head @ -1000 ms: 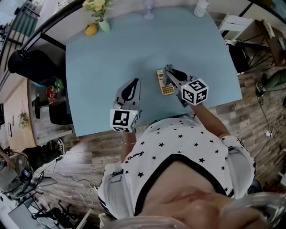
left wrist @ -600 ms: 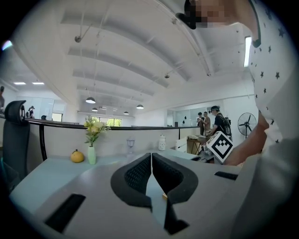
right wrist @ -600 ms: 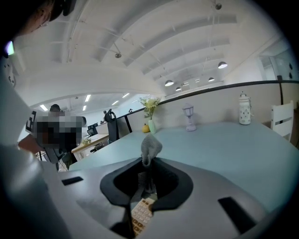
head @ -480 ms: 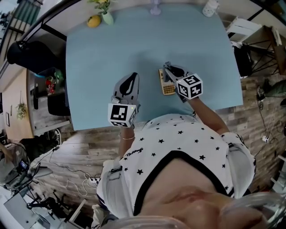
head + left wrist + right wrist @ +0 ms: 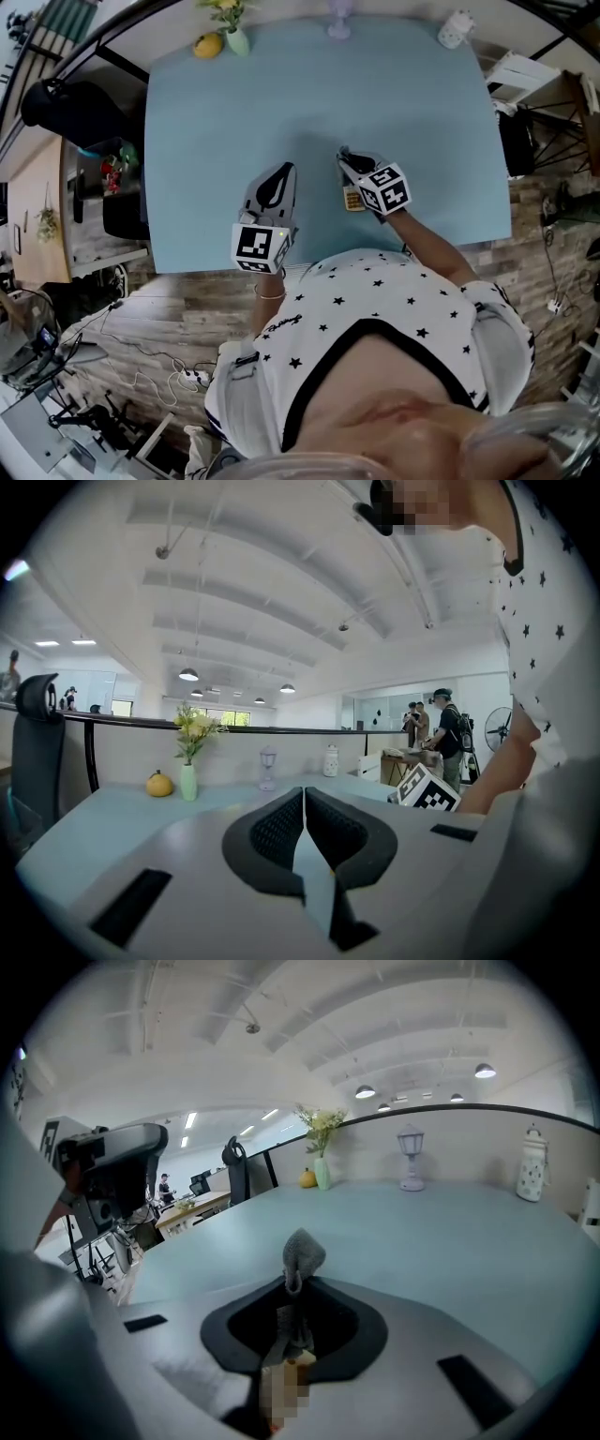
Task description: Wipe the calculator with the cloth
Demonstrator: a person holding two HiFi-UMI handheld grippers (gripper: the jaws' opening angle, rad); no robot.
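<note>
The pale blue desk (image 5: 281,94) lay before the person. The left gripper (image 5: 304,822) hung over its near edge, closed on nothing. The right gripper (image 5: 292,1288), over the calculator (image 5: 352,200) just right of centre, pinched a small grey cloth (image 5: 302,1252).

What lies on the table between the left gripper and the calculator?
Nothing: in the head view, only bare blue table separates the left gripper from the calculator.

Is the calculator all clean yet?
The cloth is already pinched in the right gripper, which is over the calculator, so wiping looks under way. How much is left, I cannot tell. The left gripper is shut and empty.
</note>
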